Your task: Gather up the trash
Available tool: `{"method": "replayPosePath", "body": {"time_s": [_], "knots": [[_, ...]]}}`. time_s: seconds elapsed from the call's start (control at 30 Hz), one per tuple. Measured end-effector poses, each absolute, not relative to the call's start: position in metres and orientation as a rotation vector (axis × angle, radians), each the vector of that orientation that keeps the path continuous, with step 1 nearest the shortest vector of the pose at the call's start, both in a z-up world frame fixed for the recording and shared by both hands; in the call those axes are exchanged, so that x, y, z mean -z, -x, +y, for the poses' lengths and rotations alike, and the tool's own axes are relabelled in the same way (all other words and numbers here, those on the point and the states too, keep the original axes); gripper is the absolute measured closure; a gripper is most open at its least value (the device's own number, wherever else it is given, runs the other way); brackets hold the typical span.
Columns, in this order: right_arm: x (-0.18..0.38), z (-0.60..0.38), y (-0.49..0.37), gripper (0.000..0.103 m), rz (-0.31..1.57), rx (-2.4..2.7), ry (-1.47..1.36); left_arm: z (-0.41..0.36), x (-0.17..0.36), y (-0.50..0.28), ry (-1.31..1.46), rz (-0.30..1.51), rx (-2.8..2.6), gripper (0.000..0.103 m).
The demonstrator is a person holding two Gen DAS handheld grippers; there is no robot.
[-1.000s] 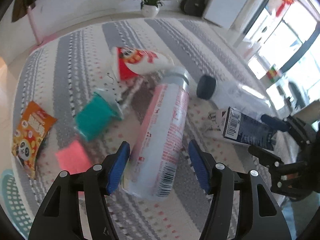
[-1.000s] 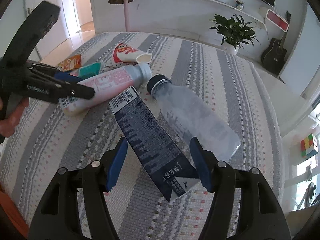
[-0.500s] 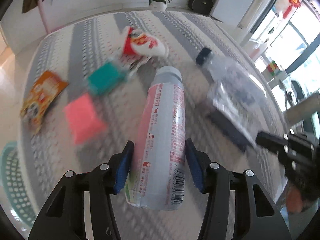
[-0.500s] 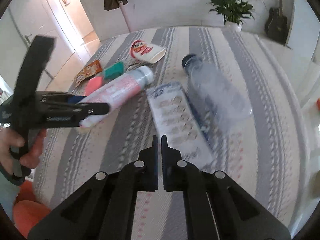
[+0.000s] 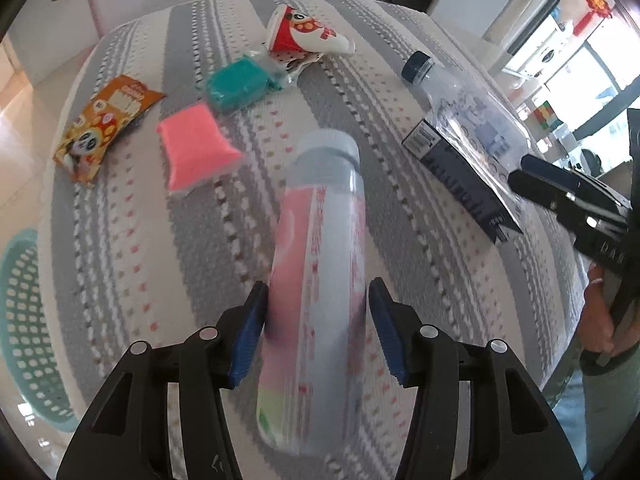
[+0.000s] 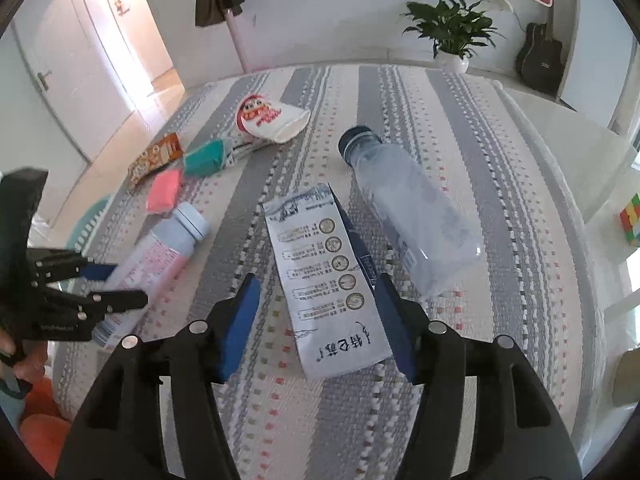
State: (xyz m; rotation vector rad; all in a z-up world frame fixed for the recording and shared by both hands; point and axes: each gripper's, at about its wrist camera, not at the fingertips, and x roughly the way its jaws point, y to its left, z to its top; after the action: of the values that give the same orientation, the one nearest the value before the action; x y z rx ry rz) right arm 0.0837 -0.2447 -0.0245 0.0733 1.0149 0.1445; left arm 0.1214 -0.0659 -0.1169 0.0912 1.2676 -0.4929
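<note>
L tongs (image 5: 316, 332) clamped on pink bottle (image 5: 320, 264), lifted off striped bed (image 5: 132, 248); cap to 12 o'clock, long axis 6–12. Step: carry to trash. Next, prob.: swing to teal basket (image 5: 24, 320) at 9, release. R tongs (image 6: 316, 316) wide apart, empty, straddling carton (image 6: 328, 280).

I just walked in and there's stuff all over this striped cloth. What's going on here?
Someone is collecting trash with two handheld grippers. The left gripper is clamped on a pink-labelled bottle, lifted off the striped cloth. The right gripper is open, its fingers either side of a milk carton lying flat. A clear bottle, snack wrappers and a paper cup lie uncollected. A teal basket sits beside the table.
</note>
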Motion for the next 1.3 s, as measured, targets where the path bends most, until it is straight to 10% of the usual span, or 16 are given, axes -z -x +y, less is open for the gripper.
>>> {"method": "replayPosePath", "body": {"time_s": [0.63, 1.3], "knots": [[0.064, -0.225, -0.112, 0.046, 1.086, -0.147, -0.097, -0.046, 0.099, -0.114, -0.055, 1.131, 0.462, 0.057], [-0.065, 0.019, -0.126, 0.046, 0.794, -0.524, 0.059, 0.204, -0.044, -0.084, 0.215, 0.745, 0.048, 0.057]]}}
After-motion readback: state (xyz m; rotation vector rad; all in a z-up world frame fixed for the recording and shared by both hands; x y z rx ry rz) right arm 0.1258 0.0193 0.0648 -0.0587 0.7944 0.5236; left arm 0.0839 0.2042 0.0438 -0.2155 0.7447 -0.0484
